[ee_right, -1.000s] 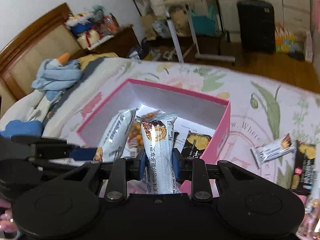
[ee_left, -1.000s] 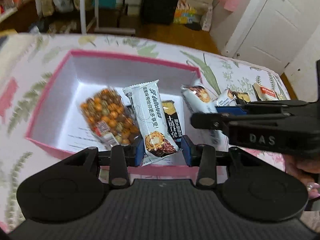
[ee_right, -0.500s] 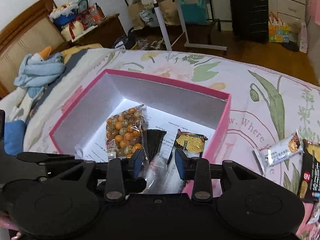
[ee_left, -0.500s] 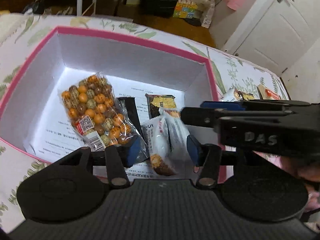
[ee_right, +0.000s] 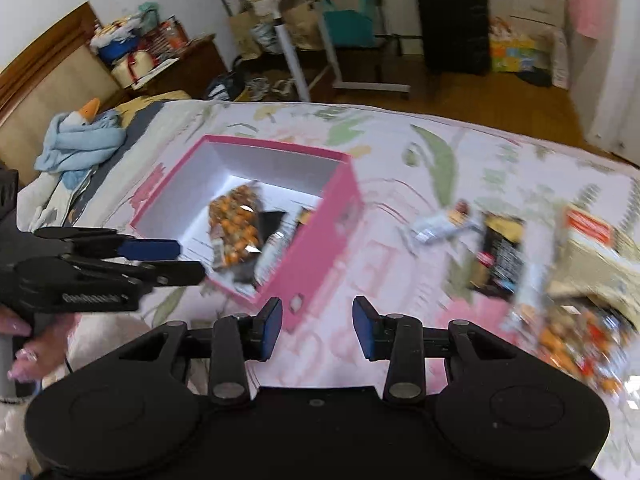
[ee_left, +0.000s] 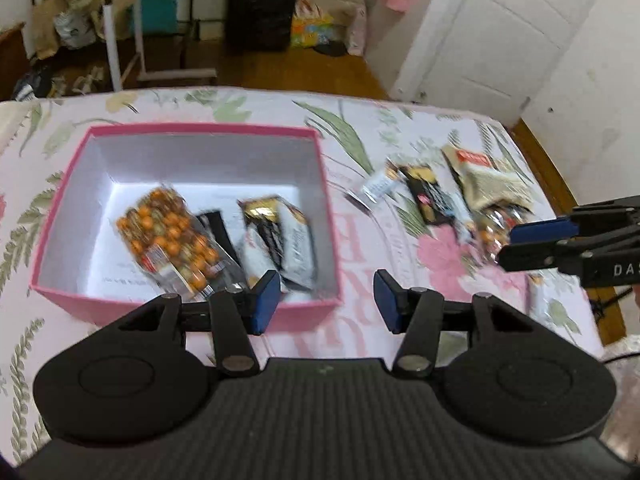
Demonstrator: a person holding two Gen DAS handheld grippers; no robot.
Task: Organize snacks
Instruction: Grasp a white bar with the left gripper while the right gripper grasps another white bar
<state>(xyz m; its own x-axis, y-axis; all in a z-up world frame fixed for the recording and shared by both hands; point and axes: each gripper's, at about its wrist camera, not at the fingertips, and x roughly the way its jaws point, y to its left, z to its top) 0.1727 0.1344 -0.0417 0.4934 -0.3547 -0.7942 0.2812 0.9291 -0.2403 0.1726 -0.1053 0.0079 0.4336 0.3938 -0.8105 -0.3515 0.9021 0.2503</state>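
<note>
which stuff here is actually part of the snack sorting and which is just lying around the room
Part of the job:
- pink box
- bag of orange balls and the packets beside it, in the box
- loose snack packets on the floral bedspread

Just lying about:
- black suitcase
- blue cloth with the toy goose
- rolling side table
- white door

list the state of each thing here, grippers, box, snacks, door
left gripper: open, nothing between the pads, jaws have just been opening
right gripper: open, empty, jaws have just been opening
pink box: lidless, several snack packs inside
bag of orange round snacks: lying flat in the box
loose snack packs: scattered on the bedspread outside the box
white door: shut
</note>
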